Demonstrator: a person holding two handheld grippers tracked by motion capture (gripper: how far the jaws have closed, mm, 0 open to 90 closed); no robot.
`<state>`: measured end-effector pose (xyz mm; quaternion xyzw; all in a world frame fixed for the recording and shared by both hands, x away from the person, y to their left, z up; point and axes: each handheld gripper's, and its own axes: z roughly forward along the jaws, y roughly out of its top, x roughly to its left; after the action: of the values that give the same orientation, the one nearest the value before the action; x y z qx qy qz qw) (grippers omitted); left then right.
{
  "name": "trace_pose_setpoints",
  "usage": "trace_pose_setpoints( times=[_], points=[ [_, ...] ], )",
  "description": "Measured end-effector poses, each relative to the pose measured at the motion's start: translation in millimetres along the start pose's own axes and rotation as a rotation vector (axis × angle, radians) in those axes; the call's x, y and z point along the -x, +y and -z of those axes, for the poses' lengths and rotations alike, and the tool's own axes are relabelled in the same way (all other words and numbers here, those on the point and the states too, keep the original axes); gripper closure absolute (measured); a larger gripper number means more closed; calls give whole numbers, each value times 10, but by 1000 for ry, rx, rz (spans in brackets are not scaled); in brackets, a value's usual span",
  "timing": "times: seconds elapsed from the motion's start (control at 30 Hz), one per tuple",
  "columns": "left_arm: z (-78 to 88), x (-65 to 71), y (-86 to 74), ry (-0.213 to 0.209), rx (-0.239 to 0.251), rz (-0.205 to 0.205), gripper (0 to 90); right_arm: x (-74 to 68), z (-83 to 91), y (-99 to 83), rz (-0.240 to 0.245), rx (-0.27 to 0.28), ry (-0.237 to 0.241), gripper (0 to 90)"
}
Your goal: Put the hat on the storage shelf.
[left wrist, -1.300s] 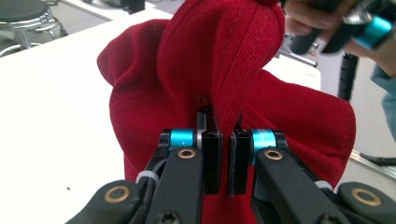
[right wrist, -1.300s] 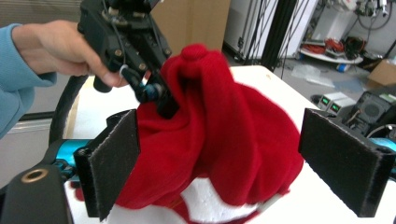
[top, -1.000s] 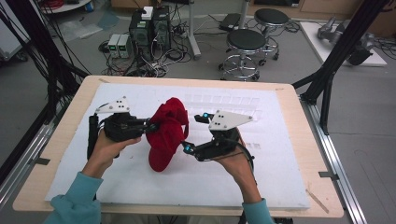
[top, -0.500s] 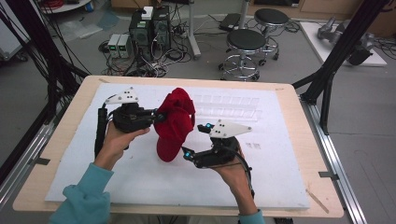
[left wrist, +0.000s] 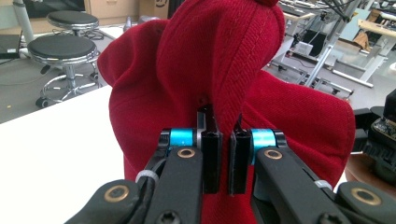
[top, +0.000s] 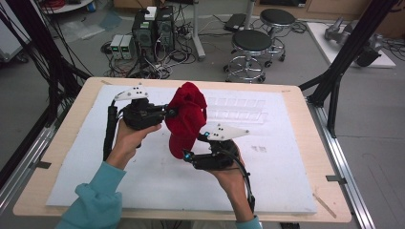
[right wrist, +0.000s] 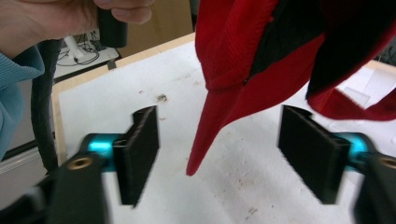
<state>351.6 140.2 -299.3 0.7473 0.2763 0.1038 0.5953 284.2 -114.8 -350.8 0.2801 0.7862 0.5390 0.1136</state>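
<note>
The left gripper (left wrist: 223,163) is pinching a fold of the red cap (top: 187,117), hanging it clear of the table; the right gripper (right wrist: 233,154) is waiting wide open, empty, with the cap's brim tip between its jaws, ungrasped.

The room is bright with soft, even light that seems to come from above. The white table cover (top: 143,186) looks very bright but shows no strong glare, and the shadows on it are faint. The high view is a bit grainy and soft. In the left gripper view the red cap (left wrist: 224,70) is sharp enough to see its weave, while the stools (left wrist: 63,49) behind look fuzzy. In the right gripper view the black jaws at the bottom look blurred and smeared, mostly near the edges, and the inside of the red cap (right wrist: 289,32) is dark with shadow.
</note>
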Motion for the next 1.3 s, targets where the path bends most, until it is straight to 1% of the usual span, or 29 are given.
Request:
trace_pose_setpoints(
  times=[0.07, 0.1, 0.13, 0.2, 0.27, 0.33, 0.37, 0.43, 0.47, 0.53, 0.57, 0.6, 0.7, 0.73, 0.77, 0.8, 0.93, 0.97, 1.0, 1.07, 1.1, 1.13, 1.17, 1.2, 1.23, 1.27, 1.3],
  points=[
    [-19, 11, -5, -2, -1, 0, 867, -6, -12, -7, -2, -13, -12, 376],
    [-19, 11, -5, -2, -1, 0, 867, -3, -21, -19, -6, -8, -8, 400],
    [-31, 20, -5, -6, 0, -3, 867, 4, -35, -41, -23, -2, -2, 416],
    [-40, 26, -6, -9, 0, -5, 868, 25, -76, -98, -51, -10, 1, 459],
    [-41, 32, -8, -8, -4, -6, 868, 36, -98, -144, -53, -15, -2, 525],
    [-39, 34, -8, -8, -8, -11, 867, 58, -111, -177, -56, -6, 3, 542],
    [-40, 35, -8, -9, -9, -14, 867, 61, -116, -180, -64, -13, 4, 543],
    [-45, 39, -10, -9, -8, -14, 867, 68, -127, -177, -56, -15, 9, 574],
    [-50, 42, -11, -9, -9, -14, 867, 68, -130, -175, -55, -15, 14, 609],
    [-62, 49, -14, -6, -8, -17, 867, 68, -134, -169, -41, -16, 26, 711],
    [-66, 52, -16, -7, -10, -17, 867, 68, -135, -168, -34, -20, 33, 777],
    [-66, 52, -16, -7, -10, -17, 867, 67, -136, -167, -29, -17, 40, 810],
    [-73, 57, -20, -15, -10, -23, 867, 69, -134, -163, -35, -21, 37, 837],
    [-71, 60, -19, -18, -10, -25, 867, 77, -125, -162, -56, -26, 37, 847],
    [-72, 64, -18, -19, -5, -27, 865, 92, -111, -162, -64, -21, 37, 852],
    [-71, 64, -18, -21, -3, -28, 865, 92, -108, -161, -54, -19, 31, 852],
    [-64, 59, -17, -25, 0, -30, 850, 86, -101, -158, -53, -15, 28, 853],
    [-57, 50, -16, -27, 4, -22, 826, 85, -100, -157, -54, -14, 27, 853],
    [-57, 50, -16, -27, 4, -22, 763, 88, -99, -158, -53, -14, 23, 854],
    [-44, 37, -11, -28, 11, -17, 598, 92, -91, -157, -54, -15, 17, 854],
    [-35, 46, -9, -15, 19, -37, 496, 97, -88, -159, -56, -7, 16, 854],
    [-30, 54, -11, -7, 18, -49, 369, 104, -80, -160, -61, 0, 19, 854],
    [-26, 62, -16, 15, 23, -67, 256, 112, -70, -159, -65, 7, 15, 854],
    [-26, 62, -16, 15, 23, -67, 126, 119, -59, -157, -68, 11, 13, 854],
    [-9, 59, -28, 23, 41, -69, 81, 132, -48, -155, -63, 14, 11, 854],
    [11, 47, -39, 18, 54, -71, 81, 136, -40, -153, -67, 17, 6, 854],
    [11, 47, -39, 18, 54, -71, 81, 146, -25, -150, -68, 21, 3, 854]
  ],
)
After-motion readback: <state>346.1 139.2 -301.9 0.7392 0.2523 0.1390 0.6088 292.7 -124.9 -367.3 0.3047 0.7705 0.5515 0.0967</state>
